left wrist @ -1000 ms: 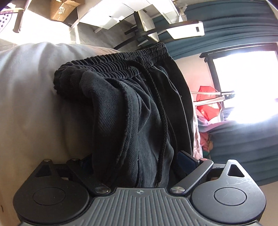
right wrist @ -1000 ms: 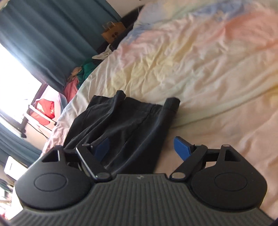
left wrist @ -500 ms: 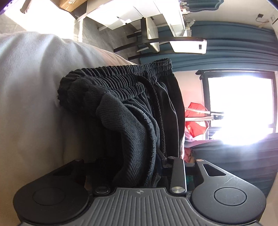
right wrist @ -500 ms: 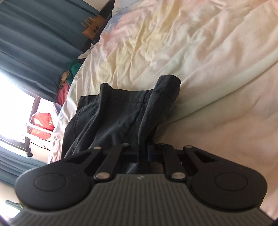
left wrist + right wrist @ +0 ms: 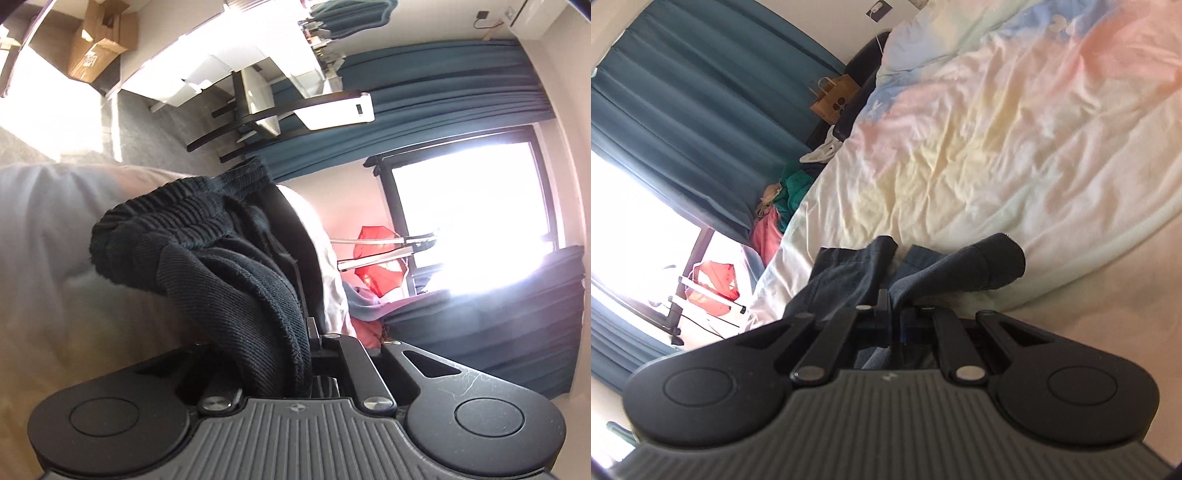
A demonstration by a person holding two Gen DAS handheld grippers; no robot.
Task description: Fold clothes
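Note:
Black ribbed shorts (image 5: 221, 266) with an elastic waistband lie on the pale bedsheet (image 5: 48, 229). My left gripper (image 5: 295, 354) is shut on a bunched fold of the shorts near the waistband and lifts it off the sheet. In the right wrist view the same shorts (image 5: 857, 280) look dark blue-grey. My right gripper (image 5: 894, 317) is shut on their edge, and one end of the cloth (image 5: 990, 262) sticks up to the right. The fingertips of both grippers are hidden by cloth.
The bed carries a pastel crumpled duvet (image 5: 997, 129). Teal curtains (image 5: 683, 110) and a bright window (image 5: 472, 206) lie beyond. A clothes heap (image 5: 779, 206) and a paper bag (image 5: 833, 98) sit by the bed. A desk and chair (image 5: 258, 96) and a cardboard box (image 5: 99, 40) stand farther off.
Both grippers went from open beside the shorts to shut on the cloth. Both have since lifted, drawing the shorts up off the bed.

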